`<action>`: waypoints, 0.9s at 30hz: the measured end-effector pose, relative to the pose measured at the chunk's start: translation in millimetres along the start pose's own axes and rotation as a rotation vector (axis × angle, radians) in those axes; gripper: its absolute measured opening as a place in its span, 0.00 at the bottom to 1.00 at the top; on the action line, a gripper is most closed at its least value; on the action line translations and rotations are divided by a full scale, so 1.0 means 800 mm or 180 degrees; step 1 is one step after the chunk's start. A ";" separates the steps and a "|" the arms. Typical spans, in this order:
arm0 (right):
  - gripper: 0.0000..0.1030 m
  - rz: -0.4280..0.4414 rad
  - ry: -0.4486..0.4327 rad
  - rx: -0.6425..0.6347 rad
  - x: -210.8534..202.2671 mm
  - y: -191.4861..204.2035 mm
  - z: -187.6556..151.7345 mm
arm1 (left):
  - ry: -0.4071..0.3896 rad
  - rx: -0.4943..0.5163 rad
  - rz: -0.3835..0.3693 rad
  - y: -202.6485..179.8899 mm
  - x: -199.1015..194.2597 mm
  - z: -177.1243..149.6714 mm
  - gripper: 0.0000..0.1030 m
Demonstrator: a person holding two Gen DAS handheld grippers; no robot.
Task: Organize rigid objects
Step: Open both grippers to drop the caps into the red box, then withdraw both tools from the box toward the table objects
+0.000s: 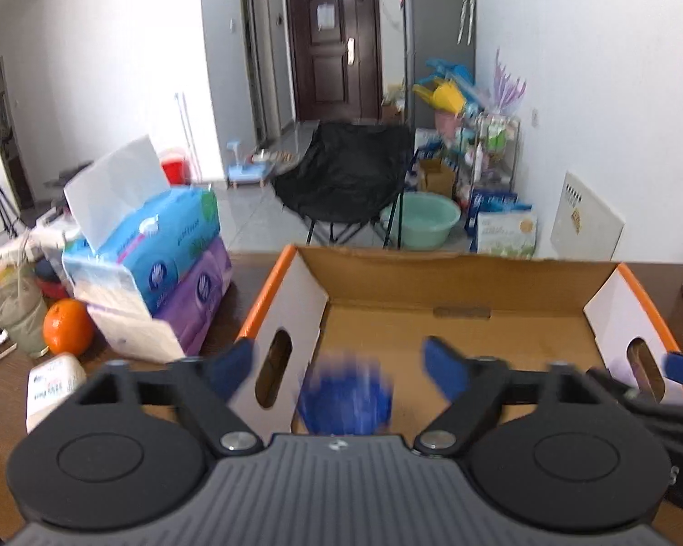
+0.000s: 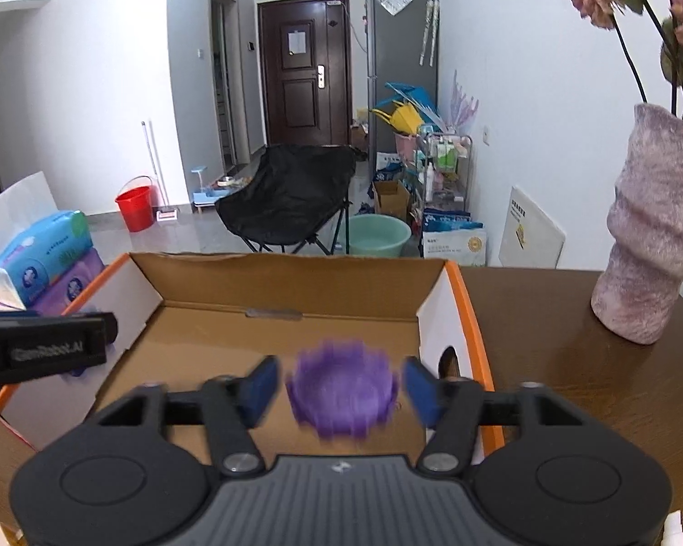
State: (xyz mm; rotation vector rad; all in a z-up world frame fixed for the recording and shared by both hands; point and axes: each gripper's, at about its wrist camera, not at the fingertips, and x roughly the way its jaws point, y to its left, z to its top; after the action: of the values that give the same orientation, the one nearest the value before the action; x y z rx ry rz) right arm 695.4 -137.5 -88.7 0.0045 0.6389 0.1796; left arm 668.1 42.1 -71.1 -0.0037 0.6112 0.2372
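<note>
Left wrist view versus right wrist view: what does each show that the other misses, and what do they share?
Only the left wrist view shows the orange, the blurred blue object between the open left gripper fingers, and the glass at the table's left edge.

Only the right wrist view shows the whole pink vase with its flowers, the blurred purple object between the open right gripper fingers, and the red bucket.

Both show the cardboard box, the stacked tissue packs, the black chair and the green basin.
</note>
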 end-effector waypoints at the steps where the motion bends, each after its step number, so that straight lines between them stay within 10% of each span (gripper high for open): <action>1: 0.93 -0.0011 -0.0006 -0.0007 0.000 0.000 -0.001 | -0.0033 0.0009 0.0005 0.001 -0.002 0.000 0.96; 27: 1.00 -0.0022 -0.0182 -0.0039 -0.081 -0.005 -0.022 | -0.0118 -0.0125 -0.0113 0.032 -0.080 -0.016 1.00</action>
State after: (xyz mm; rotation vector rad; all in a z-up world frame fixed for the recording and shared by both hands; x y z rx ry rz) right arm 634.7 -153.4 -64.2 -0.0044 0.5806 0.1760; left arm 604.1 52.3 -43.3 -0.0478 0.5691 0.2143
